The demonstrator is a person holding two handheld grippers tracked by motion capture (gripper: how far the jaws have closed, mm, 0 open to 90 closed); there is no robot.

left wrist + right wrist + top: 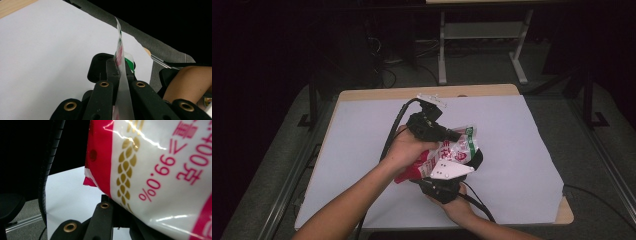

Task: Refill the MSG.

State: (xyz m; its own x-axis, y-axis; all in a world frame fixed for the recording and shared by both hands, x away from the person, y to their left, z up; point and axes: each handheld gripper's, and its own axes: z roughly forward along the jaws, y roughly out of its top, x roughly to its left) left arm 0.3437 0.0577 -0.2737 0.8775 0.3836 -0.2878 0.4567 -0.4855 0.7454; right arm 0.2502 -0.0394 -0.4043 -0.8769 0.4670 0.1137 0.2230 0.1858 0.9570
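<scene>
A crinkled plastic bag (458, 147), white with red and green print, is held up over the middle of the table between both grippers. My left gripper (451, 135) comes in from the left and is shut on the bag's edge; in the left gripper view the bag's film (120, 53) runs edge-on between the closed jaws of the left gripper (121, 68). My right gripper (452, 169) reaches up from the near side under the bag. In the right gripper view the bag (160, 170) with red print lies over the jaws of the right gripper (113, 203), which are closed on its lower edge.
A white sheet (362, 150) covers the wooden table (472, 90). Black cables (394, 127) trail from both grippers. A metal frame (443, 50) stands on the dark floor behind the table. A forearm (186, 82) appears at the right of the left gripper view.
</scene>
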